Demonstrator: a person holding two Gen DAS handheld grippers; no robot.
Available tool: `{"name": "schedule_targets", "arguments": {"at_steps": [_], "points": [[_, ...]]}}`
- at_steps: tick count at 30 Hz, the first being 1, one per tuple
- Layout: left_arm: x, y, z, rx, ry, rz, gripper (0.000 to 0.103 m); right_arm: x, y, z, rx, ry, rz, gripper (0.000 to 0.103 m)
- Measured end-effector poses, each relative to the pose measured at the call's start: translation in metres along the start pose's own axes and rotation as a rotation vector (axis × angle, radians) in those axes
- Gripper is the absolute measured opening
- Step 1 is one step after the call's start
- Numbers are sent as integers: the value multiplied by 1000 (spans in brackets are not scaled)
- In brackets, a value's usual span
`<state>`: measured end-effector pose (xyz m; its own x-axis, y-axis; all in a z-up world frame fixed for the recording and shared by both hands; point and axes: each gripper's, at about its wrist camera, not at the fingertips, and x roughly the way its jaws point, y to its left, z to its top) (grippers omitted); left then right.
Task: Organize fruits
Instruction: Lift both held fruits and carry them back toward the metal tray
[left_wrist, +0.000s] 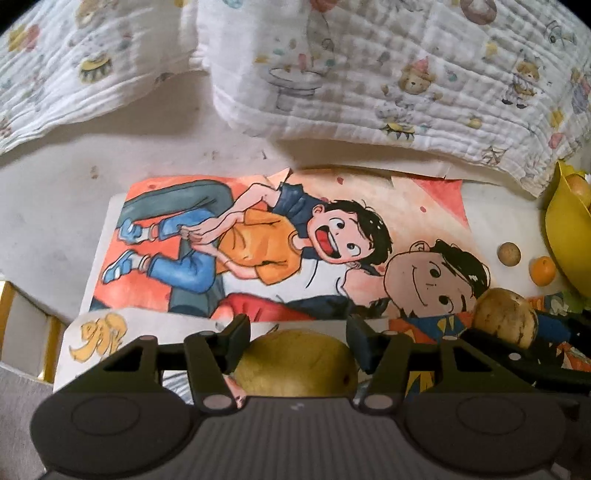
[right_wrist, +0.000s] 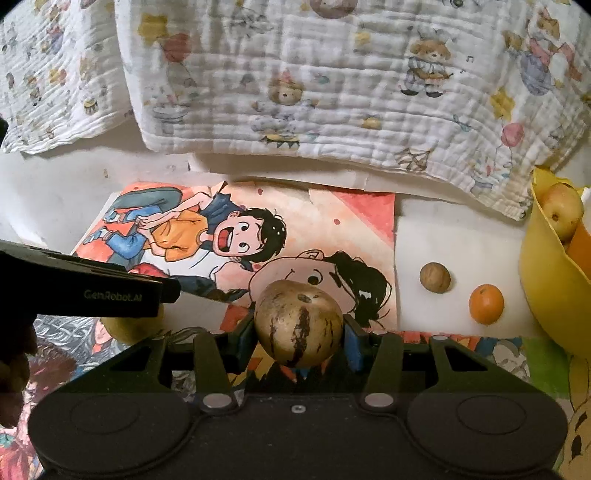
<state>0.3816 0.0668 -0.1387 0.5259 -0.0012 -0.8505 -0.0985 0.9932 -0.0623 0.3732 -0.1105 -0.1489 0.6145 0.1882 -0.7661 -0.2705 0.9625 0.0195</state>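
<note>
My right tongs (right_wrist: 300, 341) pinch the round, brown-streaked fruit (right_wrist: 298, 323) low in the frame, my left tongs (left_wrist: 297, 341) clamp the yellow-green fruit (left_wrist: 297, 365), and either smooth ball could squirt out before reaching the yellow plastic bowl (right_wrist: 541, 280) at the right edge. Below lies a table (right_wrist: 417, 236) under cartoon posters (right_wrist: 325, 221), with a bear-print cloth (right_wrist: 332, 92) draped across the top.

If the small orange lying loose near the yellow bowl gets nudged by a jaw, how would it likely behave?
The small orange looks round and sits free on the flat white sheet, so a nudge would probably send it rolling, perhaps against the yellow bowl beside it. It looks small, so likely light. Its peel seems smooth, so narrow jaws might slip unless they close across its middle.
</note>
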Motion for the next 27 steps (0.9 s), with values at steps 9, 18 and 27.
{"name": "schedule_targets", "arguments": {"at_steps": [9,18,27], "points": [[-13,10,-21,-10,22,28,61,-16,9,-11,-5,5,13,50],[-18,27,-34,-46,51,13,62,-8,24,-31,-24,74,43,50],[-22,35,-46,-89,113,-46,63,5,31,-38,-43,122,49,50]]}}
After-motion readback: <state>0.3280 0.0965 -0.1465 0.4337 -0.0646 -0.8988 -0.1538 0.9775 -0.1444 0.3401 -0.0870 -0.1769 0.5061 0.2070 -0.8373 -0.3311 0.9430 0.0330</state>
